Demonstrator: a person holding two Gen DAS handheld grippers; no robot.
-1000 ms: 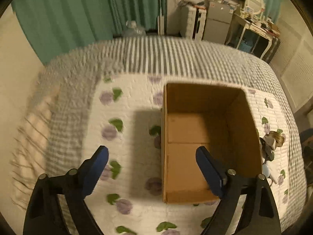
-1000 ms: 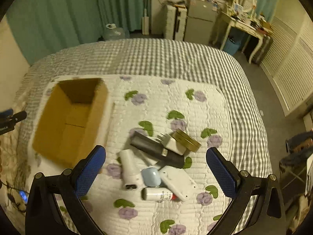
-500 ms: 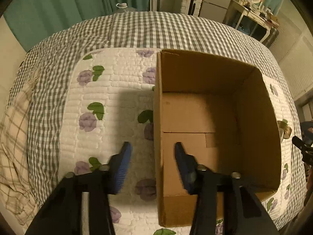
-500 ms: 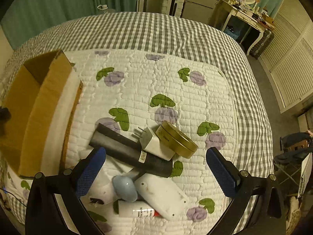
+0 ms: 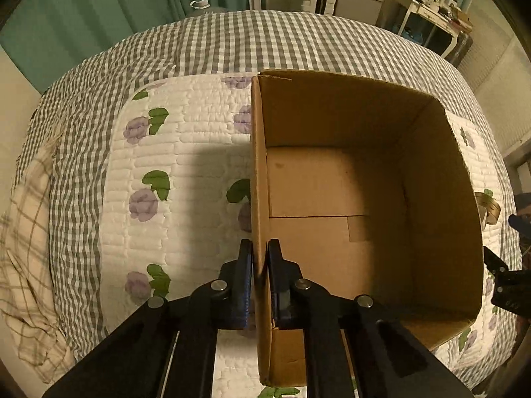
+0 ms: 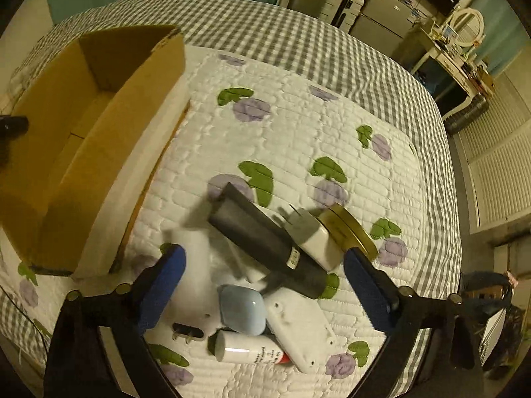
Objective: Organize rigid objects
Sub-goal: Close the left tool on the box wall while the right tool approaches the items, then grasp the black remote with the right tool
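An open empty cardboard box [image 5: 332, 179] stands on the quilt. My left gripper [image 5: 260, 262] is shut on the box's left wall, one finger outside, one inside. In the right wrist view the box [image 6: 83, 139] is at the left. My right gripper [image 6: 265, 275] is open above a pile of objects: a long black box [image 6: 265, 242], a white charger [image 6: 312, 235], a round gold tin [image 6: 348, 229], a pale blue case [image 6: 242, 308], a white flat device [image 6: 298, 328], a small white tube [image 6: 245, 351] and a white plug adapter [image 6: 192, 265].
The floral quilt [image 6: 298, 132] lies on a grey checked bedspread [image 5: 232, 43]. A folded plaid cloth [image 5: 23, 248] lies at the left bed edge. Green curtains, white drawers and a dressing table [image 6: 458, 49] stand beyond the bed.
My left gripper has closed onto the box's left wall. My right gripper has come lower and closer over the pile, still open.
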